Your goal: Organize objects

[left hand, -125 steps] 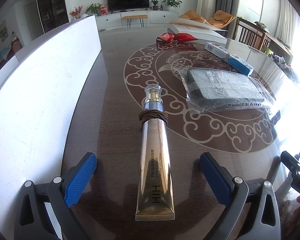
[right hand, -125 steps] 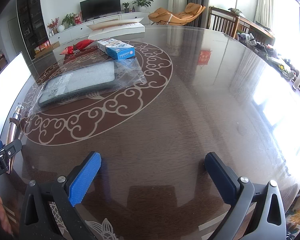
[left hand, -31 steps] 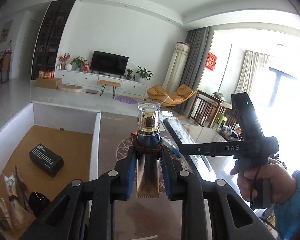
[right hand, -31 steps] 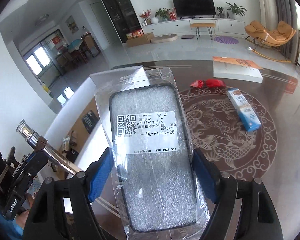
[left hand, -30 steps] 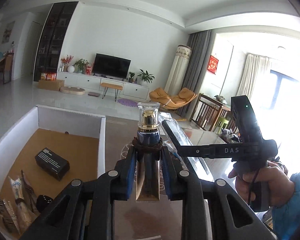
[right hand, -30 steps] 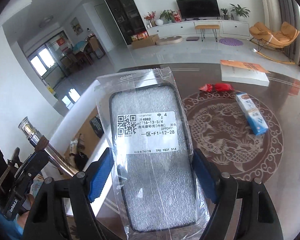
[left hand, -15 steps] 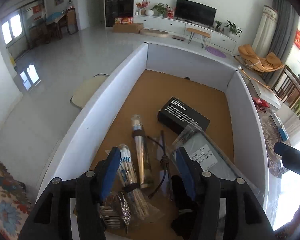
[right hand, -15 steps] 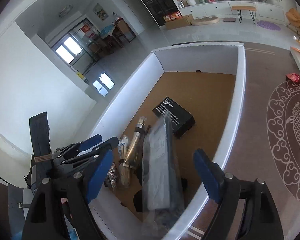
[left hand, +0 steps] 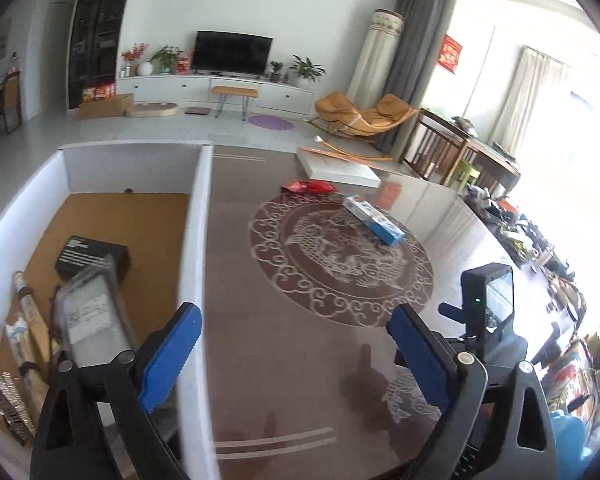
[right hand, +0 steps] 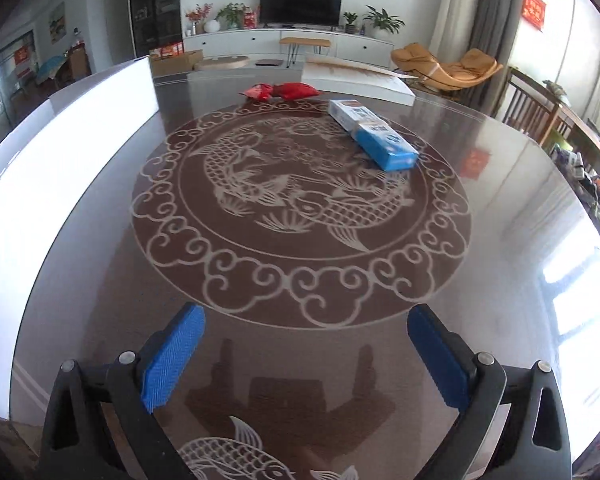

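Left gripper [left hand: 296, 348]: jaws were opening, nothing between them; a second ago clamped on the gold tube.
Right gripper [right hand: 306, 354]: jaws were opening, empty over the table [right hand: 500, 216]; a second ago it held the bagged phone case.
White box [left hand: 196, 216]: held phone case [left hand: 94, 312], gold tube [left hand: 28, 312], black carton [left hand: 94, 258].
Table: blue carton [right hand: 374, 140] and red packets [right hand: 282, 91] lay on top, outside the box.
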`<state>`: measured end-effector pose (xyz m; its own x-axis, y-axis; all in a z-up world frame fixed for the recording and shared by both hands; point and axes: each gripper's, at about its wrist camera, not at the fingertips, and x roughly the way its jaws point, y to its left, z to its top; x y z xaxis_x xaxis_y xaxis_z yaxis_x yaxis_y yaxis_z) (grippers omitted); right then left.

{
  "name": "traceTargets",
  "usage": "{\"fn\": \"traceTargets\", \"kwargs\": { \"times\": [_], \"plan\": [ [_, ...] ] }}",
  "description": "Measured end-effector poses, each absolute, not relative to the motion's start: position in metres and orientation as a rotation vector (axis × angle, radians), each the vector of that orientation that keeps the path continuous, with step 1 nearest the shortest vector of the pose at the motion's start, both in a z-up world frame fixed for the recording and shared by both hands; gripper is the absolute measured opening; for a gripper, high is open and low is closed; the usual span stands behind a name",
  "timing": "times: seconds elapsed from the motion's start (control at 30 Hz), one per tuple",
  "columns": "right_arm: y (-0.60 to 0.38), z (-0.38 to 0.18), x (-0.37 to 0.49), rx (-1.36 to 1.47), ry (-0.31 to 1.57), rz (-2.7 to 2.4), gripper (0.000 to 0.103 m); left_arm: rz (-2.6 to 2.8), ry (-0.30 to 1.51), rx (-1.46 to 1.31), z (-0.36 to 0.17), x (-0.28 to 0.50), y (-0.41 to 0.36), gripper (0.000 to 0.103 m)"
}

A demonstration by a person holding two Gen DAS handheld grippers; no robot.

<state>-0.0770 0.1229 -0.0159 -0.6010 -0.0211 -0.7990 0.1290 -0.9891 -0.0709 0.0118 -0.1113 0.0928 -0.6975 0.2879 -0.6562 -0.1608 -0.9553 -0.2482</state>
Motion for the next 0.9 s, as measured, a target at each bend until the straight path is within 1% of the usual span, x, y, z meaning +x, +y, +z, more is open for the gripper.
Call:
{"fn": "traceTargets", "kwargs": {
  "times": [0.07, 0.13, 0.23, 0.3, 0.37, 0.43, 0.63, 0.73, 0.9],
  "plan": [
    [0.141, -0.021, -0.07, 1.354, 0.161, -2.78, 0.101, 2.6, -0.202, -1.114, 0.074, 0.003, -0.072, 0.1],
    [0.147, -0.019, -0.062, 1.336, 0.196, -2.816, 0.101, 2.581, -0.146, -1.159, 0.047, -0.009, -0.043, 0.1],
    [0.146, -0.019, -0.054, 1.318, 0.259, -2.845, 0.101, 2.63, -0.054, -1.222, 0.008, -0.03, -0.025, 0.1],
    [0.148, -0.02, -0.053, 1.328, 0.243, -2.842, 0.102, 2.645, -0.05, -1.292, -0.011, -0.041, -0.022, 0.1],
    [0.153, -0.025, -0.056, 1.348, 0.205, -2.83, 0.102, 2.648, -0.092, -1.323, -0.024, -0.051, -0.029, 0.1],
    [0.156, -0.031, -0.06, 1.386, 0.175, -2.811, 0.102, 2.667, -0.107, -1.334, -0.03, -0.055, -0.032, 0.1],
    [0.163, -0.033, -0.062, 1.405, 0.094, -2.794, 0.103, 2.693, -0.026, -1.336, -0.038, -0.063, -0.028, 0.1],
    [0.168, -0.035, -0.063, 1.418, 0.039, -2.776, 0.103, 2.675, -0.029, -1.36, -0.043, -0.065, -0.026, 0.1],
    [0.167, -0.036, -0.062, 1.418, 0.039, -2.779, 0.103, 2.683, 0.006, -1.365, -0.047, -0.066, -0.023, 0.1]
  ]
}}
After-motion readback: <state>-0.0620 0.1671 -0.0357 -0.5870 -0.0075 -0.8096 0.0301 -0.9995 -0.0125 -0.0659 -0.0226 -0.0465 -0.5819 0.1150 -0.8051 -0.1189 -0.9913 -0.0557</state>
